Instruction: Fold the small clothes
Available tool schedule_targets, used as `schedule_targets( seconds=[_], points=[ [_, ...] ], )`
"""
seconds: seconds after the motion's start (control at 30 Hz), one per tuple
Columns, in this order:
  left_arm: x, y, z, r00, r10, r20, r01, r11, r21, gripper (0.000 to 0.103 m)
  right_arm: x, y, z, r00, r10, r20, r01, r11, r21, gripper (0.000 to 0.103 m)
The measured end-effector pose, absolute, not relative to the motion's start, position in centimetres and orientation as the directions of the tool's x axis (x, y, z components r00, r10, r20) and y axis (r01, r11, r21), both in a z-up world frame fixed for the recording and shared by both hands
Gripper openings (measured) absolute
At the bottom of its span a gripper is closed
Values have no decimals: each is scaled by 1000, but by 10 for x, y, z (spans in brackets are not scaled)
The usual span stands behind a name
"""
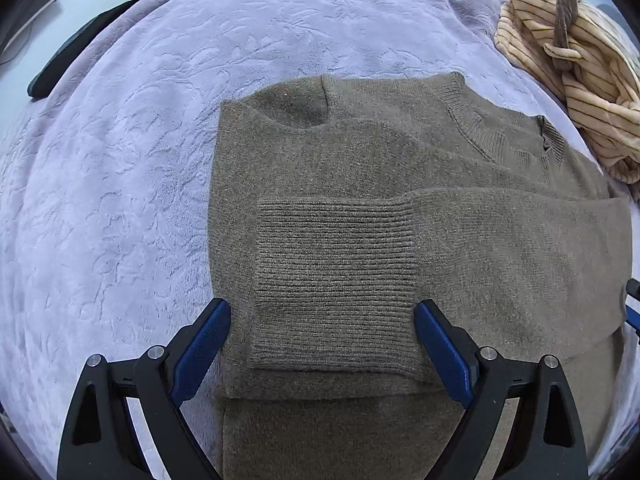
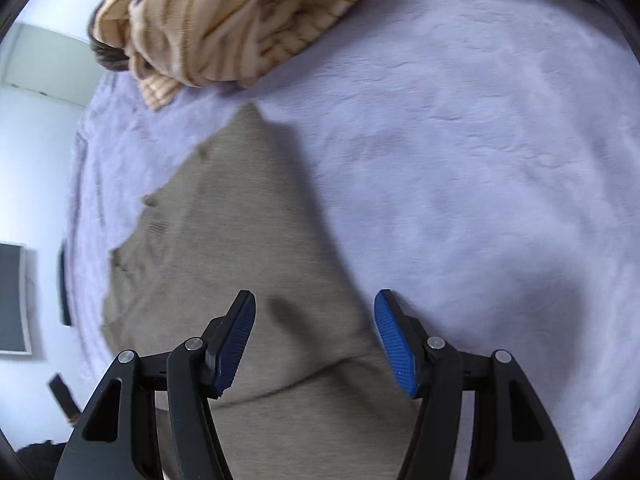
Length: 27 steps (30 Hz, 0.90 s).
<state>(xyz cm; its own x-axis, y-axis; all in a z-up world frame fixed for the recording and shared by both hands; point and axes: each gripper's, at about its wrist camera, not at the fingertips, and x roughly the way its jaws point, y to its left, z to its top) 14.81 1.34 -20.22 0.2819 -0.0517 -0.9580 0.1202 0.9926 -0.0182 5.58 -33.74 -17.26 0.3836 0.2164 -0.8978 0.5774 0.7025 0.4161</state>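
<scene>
Sweater partly folded on the blanket

The soft, limp olive sweater (image 1: 360, 200) was best pinched at its lower hem; both grippers' jaws stood apart, empty.

Even, cool, diffuse daylight in both views; no glare. Left wrist view sharp, with soft shading across sweater (image 1: 360, 200) folds. Right wrist view smeared by motion blur, blanket (image 2: 480, 140) texture lost, broad soft shadows. Strong fisheye curvature, dark vignette at corners.
</scene>
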Motion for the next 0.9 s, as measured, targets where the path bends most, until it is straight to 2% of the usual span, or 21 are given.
schedule_targets(
  seconds=[0.1, 0.23, 0.47, 0.5, 0.53, 0.63, 0.8, 0.9],
  points=[
    [151, 15, -209, 265, -65, -962, 109, 993, -37, 103, 44, -339, -172, 373, 212, -903, 571, 715, 403, 66],
    [155, 23, -217, 231, -102, -968, 79, 993, -86, 103, 42, -336, -162, 387, 177, -905, 517, 771, 372, 66],
    [156, 23, -225, 242, -113, -964, 70, 993, -99, 103, 97, -339, -152, 422, 145, -895, 450, 824, 345, 66],
    [157, 24, -226, 242, -112, -964, 60, 993, -100, 103, 103, -342, -156, 415, 159, -896, 452, 818, 355, 61],
    [157, 23, -227, 242, -107, -964, 52, 994, -97, 103, 111, -344, -162, 398, 162, -903, 459, 817, 350, 53],
    [158, 19, -224, 245, -90, -965, 42, 996, -83, 103, 120, -351, -177, 334, 95, -938, 491, 832, 259, 51],
    [150, 17, -211, 247, -49, -968, 44, 998, -39, 103, 107, -362, -172, 319, 18, -947, 536, 821, 196, 56],
    [138, 13, -200, 254, -50, -966, 53, 998, -38, 103, 100, -360, -161, 302, -2, -953, 504, 849, 158, 59]
  ],
)
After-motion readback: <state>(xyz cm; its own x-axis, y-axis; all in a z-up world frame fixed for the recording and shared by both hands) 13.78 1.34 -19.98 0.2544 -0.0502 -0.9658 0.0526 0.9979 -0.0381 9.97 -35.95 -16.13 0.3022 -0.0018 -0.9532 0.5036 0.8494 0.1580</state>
